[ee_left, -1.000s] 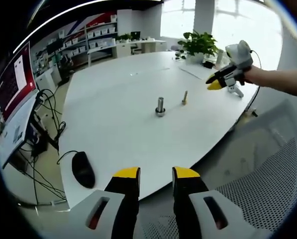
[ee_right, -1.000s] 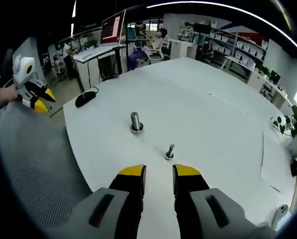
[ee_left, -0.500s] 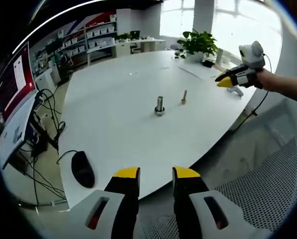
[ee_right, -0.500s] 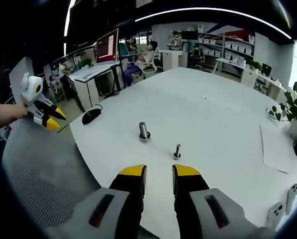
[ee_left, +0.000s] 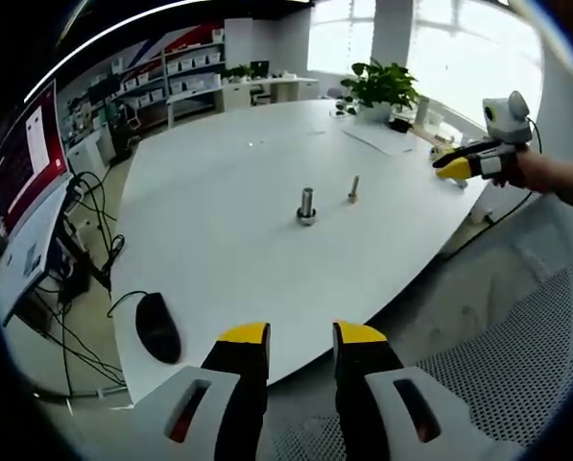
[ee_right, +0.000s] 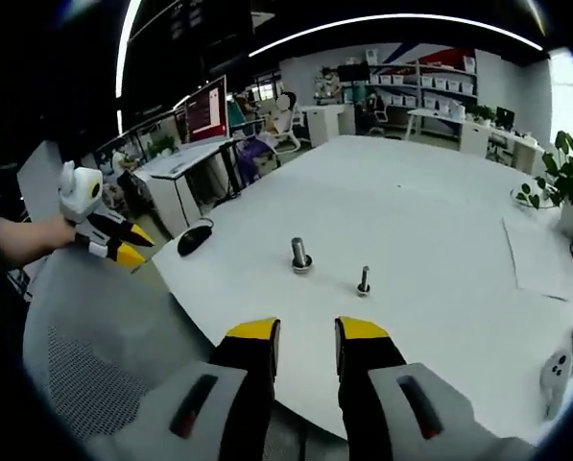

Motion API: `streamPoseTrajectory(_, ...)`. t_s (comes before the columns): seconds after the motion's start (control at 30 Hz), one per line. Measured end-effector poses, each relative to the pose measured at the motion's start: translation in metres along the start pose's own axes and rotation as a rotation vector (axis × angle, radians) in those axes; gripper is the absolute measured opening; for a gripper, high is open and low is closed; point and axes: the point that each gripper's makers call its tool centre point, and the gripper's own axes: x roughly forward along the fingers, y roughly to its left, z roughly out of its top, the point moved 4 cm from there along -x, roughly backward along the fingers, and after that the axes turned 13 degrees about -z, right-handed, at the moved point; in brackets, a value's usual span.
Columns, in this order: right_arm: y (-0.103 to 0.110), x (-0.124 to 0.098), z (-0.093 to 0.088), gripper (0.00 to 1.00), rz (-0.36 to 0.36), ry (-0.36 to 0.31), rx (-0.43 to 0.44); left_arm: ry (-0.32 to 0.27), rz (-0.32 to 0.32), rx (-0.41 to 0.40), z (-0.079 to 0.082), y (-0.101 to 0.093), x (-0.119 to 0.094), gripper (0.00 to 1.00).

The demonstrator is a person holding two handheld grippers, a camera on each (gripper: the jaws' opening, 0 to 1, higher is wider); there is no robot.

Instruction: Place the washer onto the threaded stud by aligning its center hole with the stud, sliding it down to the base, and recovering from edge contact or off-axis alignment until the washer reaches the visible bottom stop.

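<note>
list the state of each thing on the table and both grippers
big stud: upright on the table, washer at its base
small stud: upright, bare, apart from the big one
mouse: lying near the table edge
left gripper: open, empty, off the table
right gripper: open, empty, off the table

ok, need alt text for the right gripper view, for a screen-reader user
Two small metal parts, a thick stud with a washer-like base and a thinner threaded stud, stand on a white table ahead of the right gripper, whose yellow-tipped jaws are apart and empty. The left gripper hangs off the table's left edge, near a black mouse.
</note>
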Motion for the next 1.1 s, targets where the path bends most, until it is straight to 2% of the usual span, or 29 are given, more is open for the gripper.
streamPoseTrajectory(0.13,0.001,-0.005,-0.003,0.26,-0.006,0.010,-0.006,-0.003,-0.002,-0.001,0.000,-0.001,0.000,0.24)
streamPoseTrajectory(0.43,-0.008,-0.022,0.006,0.26,-0.073,-0.061,0.078,-0.006,-0.003,0.008,0.001,-0.001,0.000,0.24)
streamPoseTrajectory(0.6,-0.006,-0.021,0.004,0.26,-0.084,-0.052,0.050,-0.020,-0.009,0.014,0.004,-0.002,-0.001,0.25)
streamPoseTrajectory(0.77,-0.006,-0.021,0.009,0.26,-0.097,-0.070,0.014,-0.029,-0.003,0.019,0.005,-0.001,-0.002,0.26)
streamPoseTrajectory(1.1,0.002,-0.025,0.013,0.26,-0.086,-0.084,0.033,-0.067,0.013,0.025,0.010,0.000,-0.006,0.27)
